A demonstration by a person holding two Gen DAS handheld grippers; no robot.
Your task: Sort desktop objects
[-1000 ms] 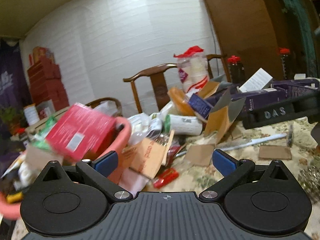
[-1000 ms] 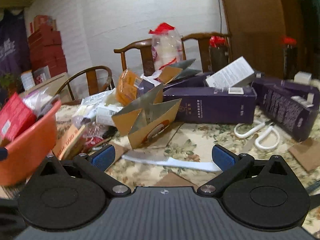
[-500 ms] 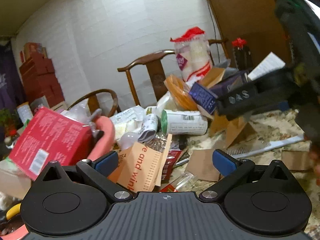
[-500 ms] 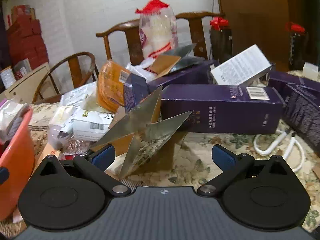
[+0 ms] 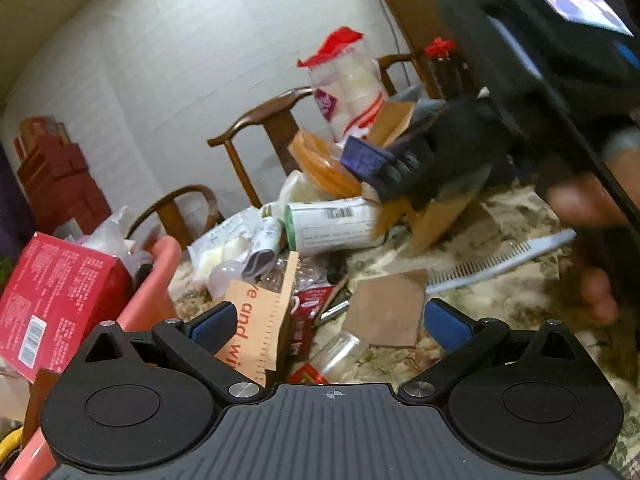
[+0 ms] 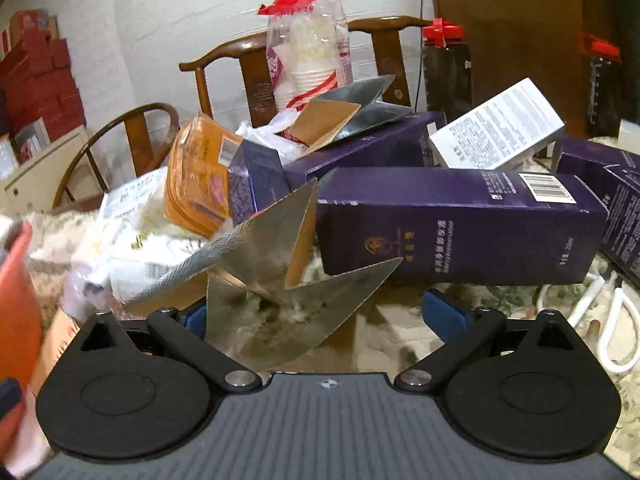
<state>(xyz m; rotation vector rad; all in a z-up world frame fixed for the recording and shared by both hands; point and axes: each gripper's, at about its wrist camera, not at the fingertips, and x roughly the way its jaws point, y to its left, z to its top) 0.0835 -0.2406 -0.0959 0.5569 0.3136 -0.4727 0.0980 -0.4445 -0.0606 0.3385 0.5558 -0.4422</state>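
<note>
Cluttered floral worktop, chairs behind.
We see our right claw, jaws just narrowing but unclenched, around the foil-lined carton; our left claw gapes over scraps.

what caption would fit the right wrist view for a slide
Right tool open, jaws just closing slightly around a torn silver-lined carton not yet gripped, purple boxes behind on the cluttered table.

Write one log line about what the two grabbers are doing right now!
left gripper: open, empty, over clutter | right gripper: jaws just closing a little, silver-lined torn carton between them, not pinched | pink basin: at left
</note>
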